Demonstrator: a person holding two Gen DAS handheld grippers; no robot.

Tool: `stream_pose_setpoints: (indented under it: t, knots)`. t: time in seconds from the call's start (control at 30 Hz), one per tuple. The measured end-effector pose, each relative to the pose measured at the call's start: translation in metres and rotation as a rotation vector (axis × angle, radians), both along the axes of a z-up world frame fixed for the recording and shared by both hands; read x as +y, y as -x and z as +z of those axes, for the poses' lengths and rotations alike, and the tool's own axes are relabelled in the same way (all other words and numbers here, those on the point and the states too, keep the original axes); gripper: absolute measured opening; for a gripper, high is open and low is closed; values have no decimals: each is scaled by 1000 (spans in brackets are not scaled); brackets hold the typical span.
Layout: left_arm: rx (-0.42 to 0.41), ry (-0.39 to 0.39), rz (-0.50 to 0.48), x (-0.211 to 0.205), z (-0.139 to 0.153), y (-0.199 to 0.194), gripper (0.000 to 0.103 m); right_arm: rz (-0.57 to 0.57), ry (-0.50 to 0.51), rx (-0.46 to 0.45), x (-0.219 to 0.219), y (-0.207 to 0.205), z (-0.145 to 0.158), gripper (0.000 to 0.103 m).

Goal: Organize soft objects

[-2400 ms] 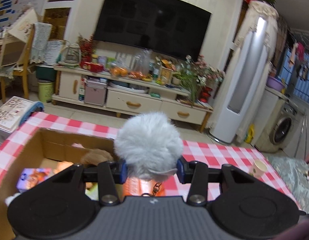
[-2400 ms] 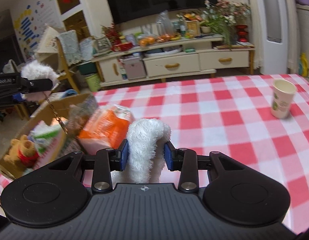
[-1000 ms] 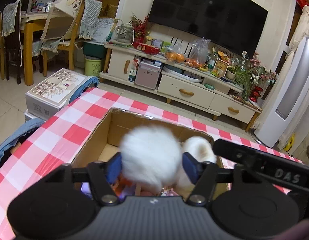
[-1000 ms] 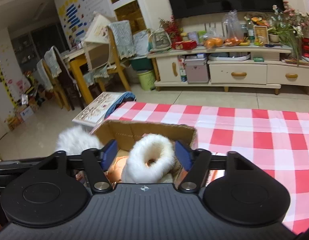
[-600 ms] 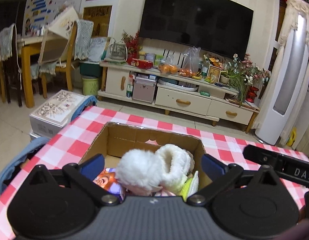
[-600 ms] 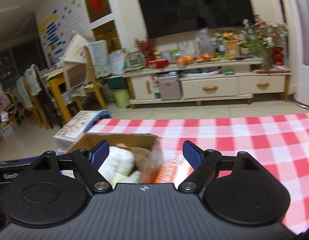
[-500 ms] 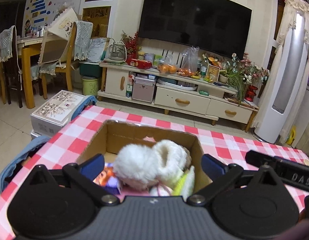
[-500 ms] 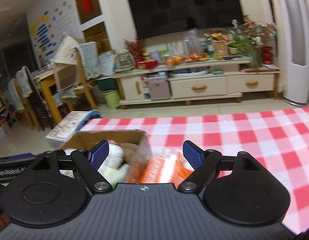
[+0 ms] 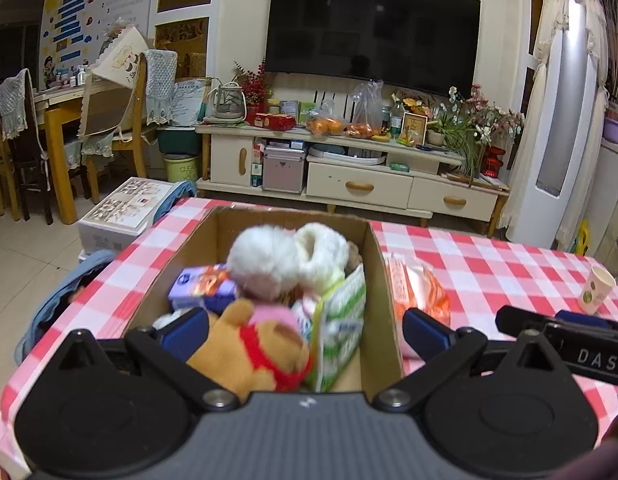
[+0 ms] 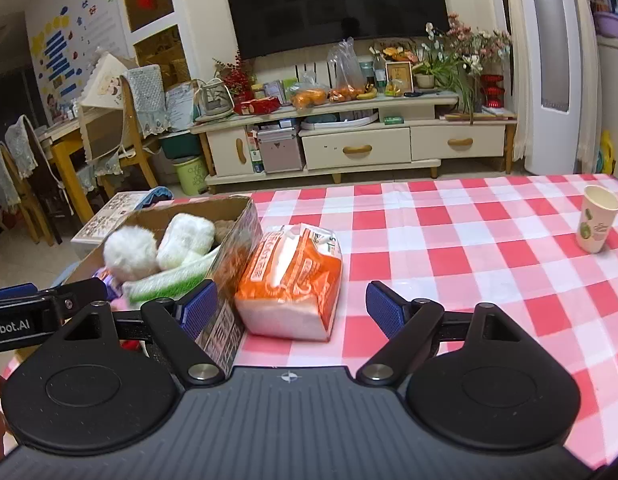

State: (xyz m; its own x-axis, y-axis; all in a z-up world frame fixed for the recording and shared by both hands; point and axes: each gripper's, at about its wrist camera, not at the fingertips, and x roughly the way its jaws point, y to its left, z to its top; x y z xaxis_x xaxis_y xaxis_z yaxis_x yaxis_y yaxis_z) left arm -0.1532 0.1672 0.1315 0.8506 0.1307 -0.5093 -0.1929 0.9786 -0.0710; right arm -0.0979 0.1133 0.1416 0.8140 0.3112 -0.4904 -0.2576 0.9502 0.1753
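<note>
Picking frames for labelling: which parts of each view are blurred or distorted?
Left wrist: box contents soft with blur, pompom smeared; room sharp, edges bowed by fisheye. Right wrist: box wall beside the orange pack smeared; tablecloth crisp, checks curved.

a red-and-white checked tablecloth (image 10: 469, 240) is seen under a brown cardboard box (image 9: 377, 280); inside, a white pompom (image 9: 265, 260) and a yellow bear in red (image 9: 249, 344); beside it, an orange-and-white pack (image 10: 293, 276).

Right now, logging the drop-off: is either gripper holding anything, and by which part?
Nothing is held. The left gripper and right gripper both stand open and empty; the white pompom lies in the cardboard box.
</note>
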Motion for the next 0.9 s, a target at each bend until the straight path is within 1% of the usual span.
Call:
stream_pose_setpoints:
  t: [0.13,0.37,0.53,0.9]
  knots:
    - [14,-25,-1,-5,-1,16,102,1,20,-15,-1,24,1,102]
    - [23,-37,-5,-10,-3,40,102,16,35,-25,-4,58,2,102]
    - [11,-38,-4,-11,-2,55,102,29,47,-37,-3,81,5,102]
    - [-12,-48,14,-9,1,77,102,58,80,-62,11,112,5,102]
